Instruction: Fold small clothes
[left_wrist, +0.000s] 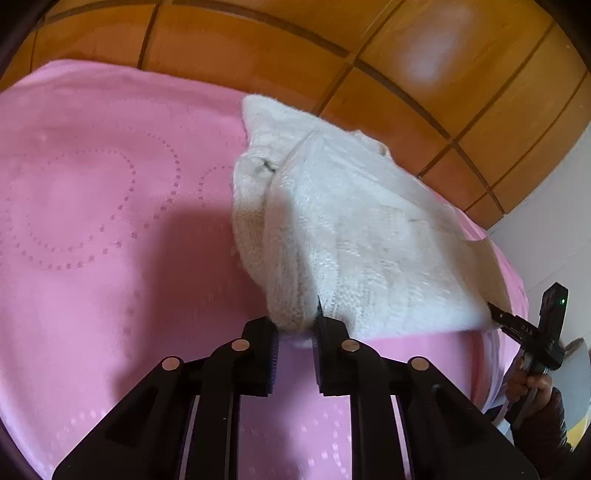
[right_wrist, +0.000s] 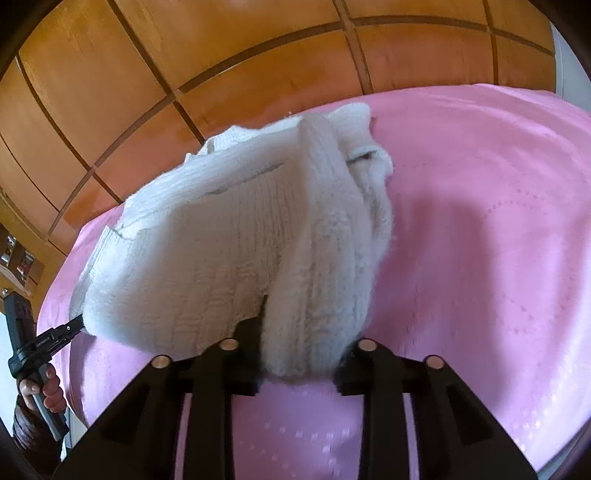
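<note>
At twelve o'clock from the left gripper, the sweater is pinched by its near hem above the blanket. Through the right view, its other corner is clamped by the right gripper; the held hem runs between both, toward nine o'clock.

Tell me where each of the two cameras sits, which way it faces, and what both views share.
Left wrist: on the left gripper, looking along its fingers over the pink bedspread toward the wooden headboard; right gripper at right.
Right wrist: on the right gripper, facing likewise; left gripper and left hand at left.
Shared: the white knitted garment, pinched by both grippers.
</note>
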